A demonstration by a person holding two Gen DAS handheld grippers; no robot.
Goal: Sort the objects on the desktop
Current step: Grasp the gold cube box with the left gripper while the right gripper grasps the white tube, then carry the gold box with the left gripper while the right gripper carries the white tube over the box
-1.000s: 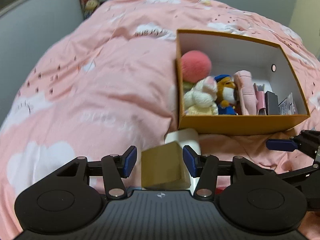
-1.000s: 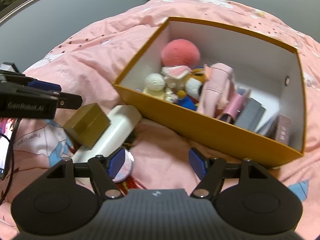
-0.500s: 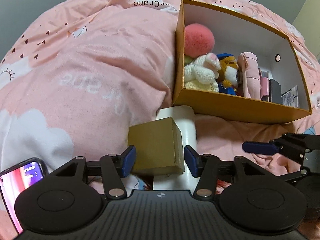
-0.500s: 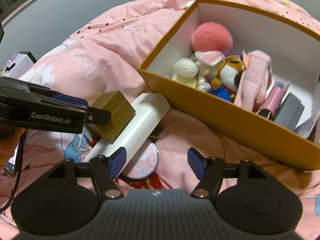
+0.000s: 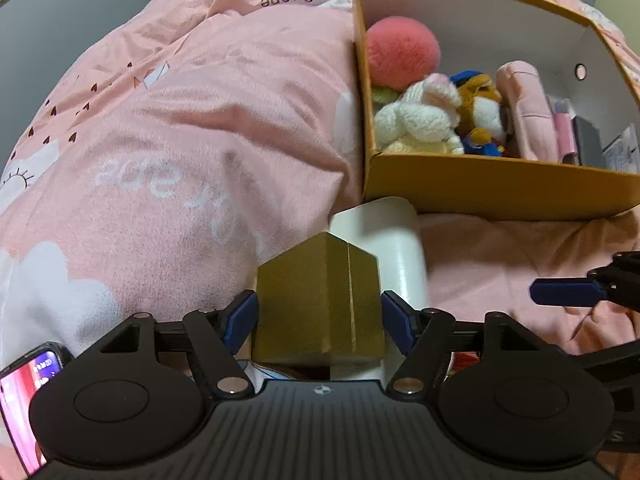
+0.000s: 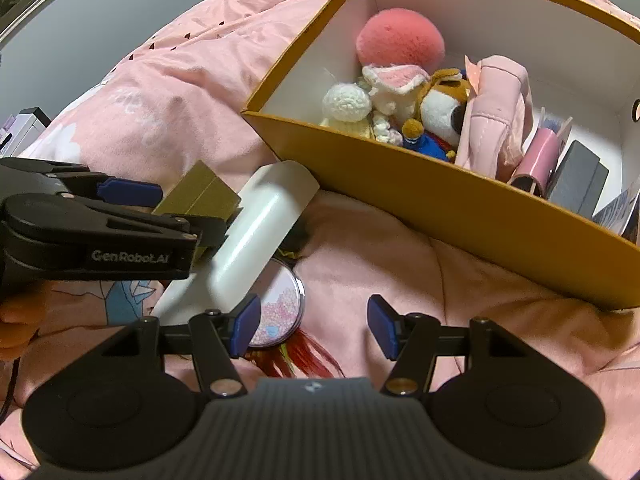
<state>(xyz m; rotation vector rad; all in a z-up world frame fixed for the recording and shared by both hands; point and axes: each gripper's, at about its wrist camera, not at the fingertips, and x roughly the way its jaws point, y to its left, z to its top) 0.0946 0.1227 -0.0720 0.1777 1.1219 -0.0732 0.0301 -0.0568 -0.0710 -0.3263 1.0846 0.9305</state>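
A gold cube-shaped box (image 5: 320,300) leans against a long white case (image 5: 384,240) on the pink bedding, just in front of the orange storage box (image 5: 500,188). My left gripper (image 5: 318,320) straddles the gold box. Its jaws are opening, and the blue pads stand at the box's two sides without pressing. In the right wrist view one left fingertip (image 6: 128,192) shows beside the gold box (image 6: 200,196). My right gripper (image 6: 314,330) hovers over the bedding with its jaws closing on nothing. A round pink mirror (image 6: 280,304) lies by its left finger, partly under the white case (image 6: 260,232).
The orange box (image 6: 440,200) holds a pink pompom (image 6: 400,36), plush toys (image 6: 400,96), a pink pouch (image 6: 496,112) and dark cases. A lit phone (image 5: 24,392) lies at the lower left. A red-haired picture (image 6: 304,356) sits under the mirror. Grey walls border the bed.
My left gripper has come down around the gold box and its jaws have spread wider. My right gripper has sunk toward the mirror and white case, its jaws slightly narrower.
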